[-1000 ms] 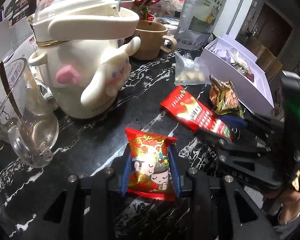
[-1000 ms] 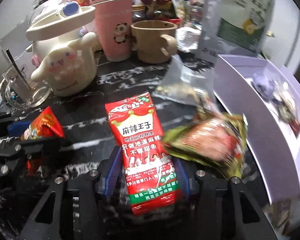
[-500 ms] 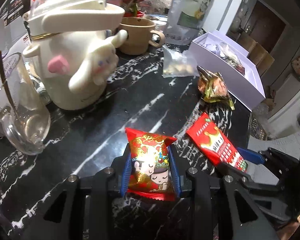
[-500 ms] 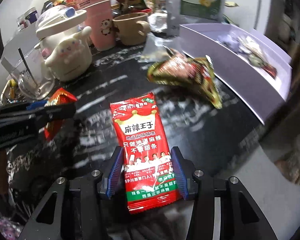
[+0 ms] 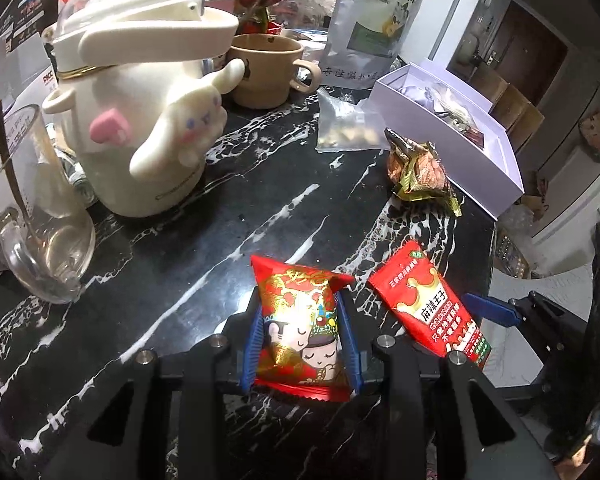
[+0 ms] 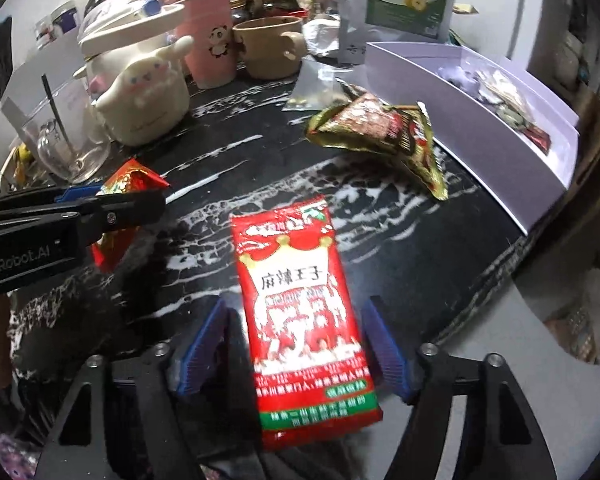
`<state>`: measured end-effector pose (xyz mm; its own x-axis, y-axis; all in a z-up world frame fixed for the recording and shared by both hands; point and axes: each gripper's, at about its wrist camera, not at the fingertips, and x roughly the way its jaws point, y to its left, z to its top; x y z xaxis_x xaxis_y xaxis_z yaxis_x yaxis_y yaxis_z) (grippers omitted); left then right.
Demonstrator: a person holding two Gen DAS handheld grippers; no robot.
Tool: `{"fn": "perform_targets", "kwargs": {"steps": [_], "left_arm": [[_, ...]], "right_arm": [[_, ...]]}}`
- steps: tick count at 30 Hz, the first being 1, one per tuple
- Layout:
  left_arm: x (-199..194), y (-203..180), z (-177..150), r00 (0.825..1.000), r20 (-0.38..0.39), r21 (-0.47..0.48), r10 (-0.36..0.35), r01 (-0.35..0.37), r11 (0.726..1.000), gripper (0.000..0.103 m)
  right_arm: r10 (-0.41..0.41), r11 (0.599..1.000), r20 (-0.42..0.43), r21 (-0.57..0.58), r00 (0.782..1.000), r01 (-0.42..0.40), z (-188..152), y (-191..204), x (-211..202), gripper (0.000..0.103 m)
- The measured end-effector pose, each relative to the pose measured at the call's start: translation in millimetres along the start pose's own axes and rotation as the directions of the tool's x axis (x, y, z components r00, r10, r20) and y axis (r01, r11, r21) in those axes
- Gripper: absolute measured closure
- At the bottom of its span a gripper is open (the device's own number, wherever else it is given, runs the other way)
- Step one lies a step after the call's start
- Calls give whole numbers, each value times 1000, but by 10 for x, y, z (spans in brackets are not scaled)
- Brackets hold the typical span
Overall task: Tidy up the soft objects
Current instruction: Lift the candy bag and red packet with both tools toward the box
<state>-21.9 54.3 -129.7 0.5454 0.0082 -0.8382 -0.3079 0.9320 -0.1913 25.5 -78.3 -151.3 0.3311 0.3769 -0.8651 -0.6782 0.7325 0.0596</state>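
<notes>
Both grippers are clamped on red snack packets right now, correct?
Only the left gripper is clamped, on the cartoon packet. In the right wrist view, the right gripper fingers are opening, clear of the long red packet.

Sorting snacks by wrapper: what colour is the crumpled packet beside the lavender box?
Gold-green with a reddish-brown middle: the crumpled packet, clearest in the right wrist view.

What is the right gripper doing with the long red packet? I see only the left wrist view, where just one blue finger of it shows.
Observer: The right gripper jaws are opening; both blue pads stand clear of the long red packet lying between them.
Operator: How does my gripper look from there?
Observer: The left gripper shows side-on, with the red cartoon packet sticking out.
Operator: What stands behind the cream character pot?
Observer: A pink panda cup, between the cream character pot and the beige mug.
</notes>
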Motion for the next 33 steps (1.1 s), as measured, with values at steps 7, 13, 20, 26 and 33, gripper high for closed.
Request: {"fn": "perform_targets", "kwargs": {"steps": [7,13,20,26,33], "left_arm": [[41,9,-18,1000,-15,-4,-9,9,1000,69],[49,-26,-25,999,-24,8,-21,21,1000,69],[13,-77,-46,1000,-19,25,-19,20,999,69],[-37,-158,-71,1000,-15,51,-22,22,998,69],[-192,-320,-82,999,22,102,-39,36,994,69]], "right_arm": [[-26,998,31,-51,999,28,-23,66,7,52],[-26,998,46,-62,999,29,-46,74,-16,57],[-29,999,50,-33,998,31,-71,57,-59,58],[-4,1000,61,6,998,4,-136,3,-135,59],[6,998,112,65,994,-13,-235,-93,-350,59]]}}
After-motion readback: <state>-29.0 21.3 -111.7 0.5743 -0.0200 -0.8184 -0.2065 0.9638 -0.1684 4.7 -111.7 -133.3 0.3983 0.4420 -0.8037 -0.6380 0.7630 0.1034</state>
